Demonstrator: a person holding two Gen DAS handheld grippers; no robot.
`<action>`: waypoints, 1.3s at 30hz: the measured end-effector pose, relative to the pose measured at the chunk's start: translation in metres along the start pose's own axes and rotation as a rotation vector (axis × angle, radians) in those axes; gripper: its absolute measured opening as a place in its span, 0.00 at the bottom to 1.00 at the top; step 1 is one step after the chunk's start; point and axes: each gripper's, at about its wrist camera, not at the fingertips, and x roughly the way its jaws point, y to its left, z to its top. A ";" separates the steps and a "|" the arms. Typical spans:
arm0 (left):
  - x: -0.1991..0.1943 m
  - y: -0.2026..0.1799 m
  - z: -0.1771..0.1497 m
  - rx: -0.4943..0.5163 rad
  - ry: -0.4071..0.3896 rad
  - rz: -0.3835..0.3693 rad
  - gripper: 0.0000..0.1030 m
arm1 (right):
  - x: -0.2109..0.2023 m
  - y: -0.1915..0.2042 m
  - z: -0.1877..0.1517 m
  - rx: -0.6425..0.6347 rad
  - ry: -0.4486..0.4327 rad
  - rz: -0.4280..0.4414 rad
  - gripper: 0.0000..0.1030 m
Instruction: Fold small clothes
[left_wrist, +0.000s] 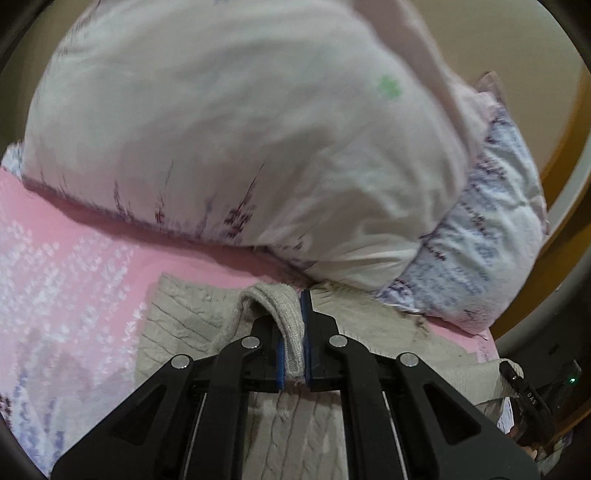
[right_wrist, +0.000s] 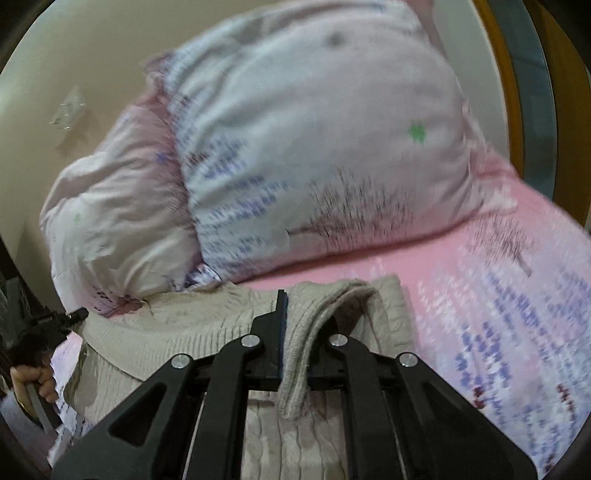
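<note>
Both tools clamp ribbed edge of beige knit garment (left_wrist: 184, 325): left tool (left_wrist: 294, 332) and right tool (right_wrist: 295, 332); garment's spread body lies ahead toward pillows (left_wrist: 236, 140) on bed (left_wrist: 66, 258); fold carries forward.

Each fisheye camera sits just behind its own tool, low and close over the pink patterned bed sheet (left_wrist: 66, 258), facing the big white floral pillow (left_wrist: 240, 129) against the cream wall (right_wrist: 74, 55). Both views share the pillow, sheet and beige cable-knit sweater (right_wrist: 192, 328).
</note>
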 end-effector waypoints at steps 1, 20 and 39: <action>0.007 0.003 -0.001 -0.017 0.010 0.004 0.06 | 0.006 -0.003 0.000 0.017 0.017 -0.002 0.07; 0.058 0.021 -0.003 -0.101 0.098 0.010 0.12 | 0.074 -0.033 0.016 0.344 0.183 0.102 0.59; -0.046 0.054 -0.038 0.064 0.145 -0.024 0.46 | -0.033 -0.062 -0.029 0.125 0.184 -0.019 0.39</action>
